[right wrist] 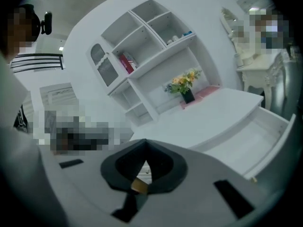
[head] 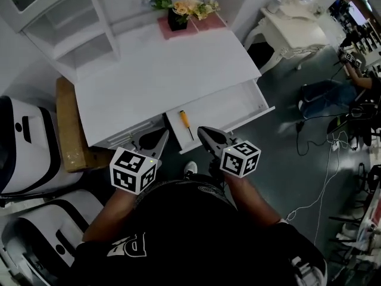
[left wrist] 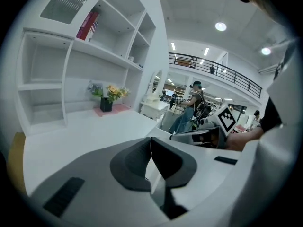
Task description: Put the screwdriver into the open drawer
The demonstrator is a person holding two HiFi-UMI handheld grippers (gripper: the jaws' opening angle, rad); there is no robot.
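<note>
Already inside the open drawer [head: 238, 107]: screwdriver [head: 187, 124], flat on the drawer floor near its 9 o'clock end in the head view, yellow handle toward 12 o'clock, dark shaft toward 6 o'clock. Touched by neither gripper.

Just at 4 o'clock of the shaft tip, right gripper [head: 201, 130], fingers brought fully together with nothing between them. In the right gripper view, a small yellowish patch visible through the gap beneath the fingers, identity unclear.

At 7 o'clock of the screwdriver, left gripper [head: 165, 134], fingers likewise pressed together and empty, with only a hairline seam between them in the left gripper view. Marker cube on each gripper, at 6 o'clock of its fingers.

Drawer pulled out from the front edge of the white surface [head: 161, 70], toward 5 o'clock.

At 12 o'clock on that surface, black flower pot [head: 177, 20] with yellow blooms, standing on a pink mat [head: 208, 24].

At 10 o'clock, white shelf unit [head: 71, 37], with a red book [left wrist: 87, 25] on an upper shelf.

At 9 o'clock, against the side of the surface, brown board [head: 70, 127].

At 2 o'clock, well apart from the surface, white dressing table [head: 294, 31].
</note>
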